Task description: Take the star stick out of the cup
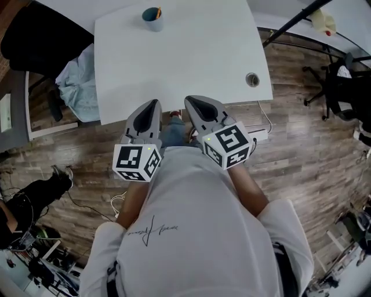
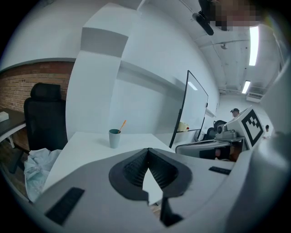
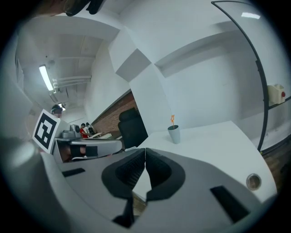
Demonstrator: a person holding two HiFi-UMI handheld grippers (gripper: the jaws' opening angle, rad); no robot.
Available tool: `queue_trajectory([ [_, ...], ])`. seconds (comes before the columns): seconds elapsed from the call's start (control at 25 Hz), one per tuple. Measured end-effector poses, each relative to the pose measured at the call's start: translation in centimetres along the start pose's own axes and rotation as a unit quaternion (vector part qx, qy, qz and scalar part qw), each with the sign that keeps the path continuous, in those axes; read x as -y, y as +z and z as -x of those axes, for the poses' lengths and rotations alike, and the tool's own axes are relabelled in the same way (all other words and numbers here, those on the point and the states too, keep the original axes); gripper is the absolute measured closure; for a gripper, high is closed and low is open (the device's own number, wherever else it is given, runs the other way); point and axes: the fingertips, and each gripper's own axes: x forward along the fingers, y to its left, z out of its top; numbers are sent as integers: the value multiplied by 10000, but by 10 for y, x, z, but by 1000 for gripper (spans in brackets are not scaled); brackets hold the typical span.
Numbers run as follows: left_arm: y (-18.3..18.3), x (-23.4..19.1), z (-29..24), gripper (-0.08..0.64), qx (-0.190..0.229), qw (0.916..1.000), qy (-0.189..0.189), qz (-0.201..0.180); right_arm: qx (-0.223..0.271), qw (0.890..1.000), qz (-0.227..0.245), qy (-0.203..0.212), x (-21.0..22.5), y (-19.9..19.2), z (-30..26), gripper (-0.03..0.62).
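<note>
On the white table (image 1: 174,58), the cup (image 1: 153,19) with the orange star stick (image 3: 173,119) standing in it sits near the far edge, well apart from the left gripper (image 1: 155,104) and right gripper (image 1: 189,101), both closed on nothing by the near edge.

Foot of star stick (image 3: 173,120) hidden inside cup (image 3: 173,134)

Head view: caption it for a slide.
Left gripper and right gripper shut at the near edge of the table; star stick in far cup.
</note>
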Motion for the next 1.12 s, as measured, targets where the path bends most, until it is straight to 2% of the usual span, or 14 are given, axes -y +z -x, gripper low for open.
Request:
queue_trajectory([
  [0.24,14,-34,-25,555,104,9997,-74,188,-129,9999,87,-39,5,15,-39,583],
  [0.64,44,-79,-58,555,319,9989,-255,247,-343,9991,242,-115,12,35,-98,583],
  [1.12,61,-115,-88,555,401,9973,-530,306,-50,9984,289,-477,37,62,-146,582],
])
